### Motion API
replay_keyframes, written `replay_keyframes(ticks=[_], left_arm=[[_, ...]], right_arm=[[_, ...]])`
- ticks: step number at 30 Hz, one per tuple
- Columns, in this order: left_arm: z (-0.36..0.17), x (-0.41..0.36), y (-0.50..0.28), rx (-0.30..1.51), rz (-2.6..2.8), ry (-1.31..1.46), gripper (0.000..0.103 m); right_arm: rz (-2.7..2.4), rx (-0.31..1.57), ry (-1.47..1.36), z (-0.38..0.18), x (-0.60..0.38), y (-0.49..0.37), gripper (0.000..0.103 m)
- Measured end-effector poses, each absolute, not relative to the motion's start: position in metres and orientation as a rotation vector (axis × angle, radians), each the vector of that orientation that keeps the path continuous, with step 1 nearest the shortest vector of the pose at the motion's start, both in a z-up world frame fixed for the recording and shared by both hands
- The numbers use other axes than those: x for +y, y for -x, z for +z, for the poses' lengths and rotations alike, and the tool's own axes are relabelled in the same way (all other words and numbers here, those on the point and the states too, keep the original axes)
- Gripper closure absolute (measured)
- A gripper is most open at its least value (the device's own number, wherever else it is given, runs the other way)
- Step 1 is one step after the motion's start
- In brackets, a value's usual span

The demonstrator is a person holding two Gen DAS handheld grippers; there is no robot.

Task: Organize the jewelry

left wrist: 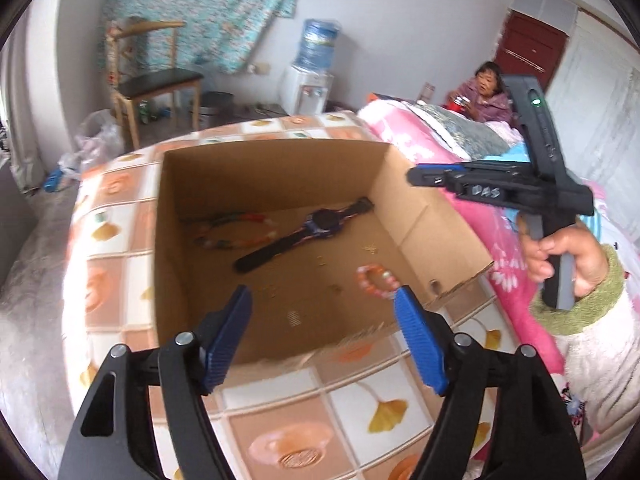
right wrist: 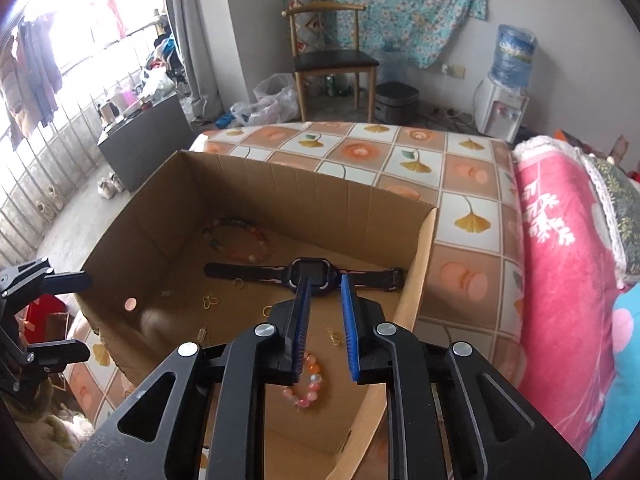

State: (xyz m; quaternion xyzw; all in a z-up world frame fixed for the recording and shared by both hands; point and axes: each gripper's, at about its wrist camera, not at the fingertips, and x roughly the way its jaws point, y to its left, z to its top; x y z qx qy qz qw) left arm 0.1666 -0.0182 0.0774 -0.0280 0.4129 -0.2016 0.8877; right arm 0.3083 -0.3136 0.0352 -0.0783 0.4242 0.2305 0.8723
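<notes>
A: Bedroom, grey floor, floral cloth (right wrist: 384, 8) pinned to the wall, wooden chair (right wrist: 332, 60) below it, water dispenser (right wrist: 504, 100) to the right. Tiled-pattern bed cover (right wrist: 468, 216) with ginkgo leaves, pink blanket (right wrist: 560, 240) alongside.

B: On the bed cover, an open cardboard box (left wrist: 280, 168). Inside, flat on the bottom: dark wristwatch (right wrist: 308, 274) across the middle, multicoloured bead bracelet (right wrist: 240, 240) behind it near the far corner, small gold pieces (right wrist: 210, 302) scattered about, pink-and-orange bead bracelet (right wrist: 306, 384) at the near end.

A: Left gripper (left wrist: 322, 334)?

B: Spread wide, nothing between the blue fingers (left wrist: 228, 336), held above the box's near wall. Pink-and-orange bracelet just past the right fingertip, not gripped.

A: Right gripper (right wrist: 326, 328)?

B: Parted only a narrow gap, nothing clamped. Angled down into the box, fingertips over the watch face, pink-and-orange bracelet below on the box floor, partly behind the left finger.

A: Anything else?

B: Right hand (left wrist: 568, 256) around its handle, green cuff and white sleeve. Person (left wrist: 486, 94) seated far back beside the blanket.
</notes>
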Motion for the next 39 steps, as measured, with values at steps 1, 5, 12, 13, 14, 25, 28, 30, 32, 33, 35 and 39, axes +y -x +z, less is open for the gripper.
replay_keyframes(ticks=[1, 5, 12, 13, 14, 25, 28, 30, 32, 33, 35, 39], left_arm=[[0.076, -0.016, -0.162, 0.85, -0.405, 0.053, 0.028], [0.077, -0.008, -0.144, 0.816, -0.363, 0.023, 0.025], [0.093, 0.001, -0.112, 0.719, -0.342, 0.008, 0.008], [0.095, 0.003, -0.108, 0.712, -0.349, 0.013, 0.006], [0.097, 0.004, -0.104, 0.702, -0.357, 0.02, 0.006], [0.111, -0.002, -0.076, 0.62, -0.216, -0.016, 0.006], [0.112, -0.007, -0.071, 0.588, -0.141, -0.04, 0.006], [0.11, -0.01, -0.073, 0.603, -0.106, -0.035, 0.006], [0.105, -0.012, -0.079, 0.637, -0.083, -0.032, 0.006], [0.103, -0.012, -0.081, 0.652, -0.079, -0.027, 0.006], [0.095, -0.014, -0.087, 0.707, -0.074, 0.001, 0.006], [0.082, -0.015, -0.097, 0.792, -0.032, 0.043, 0.006]], right_arm=[[0.481, 0.875, 0.151, 0.04, -0.315, -0.303, 0.086], [0.467, 0.814, 0.097, 0.062, -0.321, -0.278, 0.075], [0.465, 0.685, 0.003, 0.096, -0.323, -0.205, 0.028], [0.456, 0.67, 0.0, 0.099, -0.322, -0.193, 0.02], [0.442, 0.657, 0.0, 0.1, -0.321, -0.182, 0.016], [0.186, 0.688, 0.084, 0.077, -0.309, -0.134, 0.008], [0.144, 0.662, 0.073, 0.075, -0.308, -0.135, 0.008], [0.137, 0.654, 0.042, 0.075, -0.309, -0.136, 0.008], [0.132, 0.66, 0.008, 0.073, -0.309, -0.14, 0.008], [0.125, 0.663, 0.002, 0.072, -0.308, -0.138, 0.008], [0.112, 0.68, 0.006, 0.067, -0.304, -0.14, 0.008], [0.091, 0.753, 0.047, 0.05, -0.295, -0.149, 0.008]])
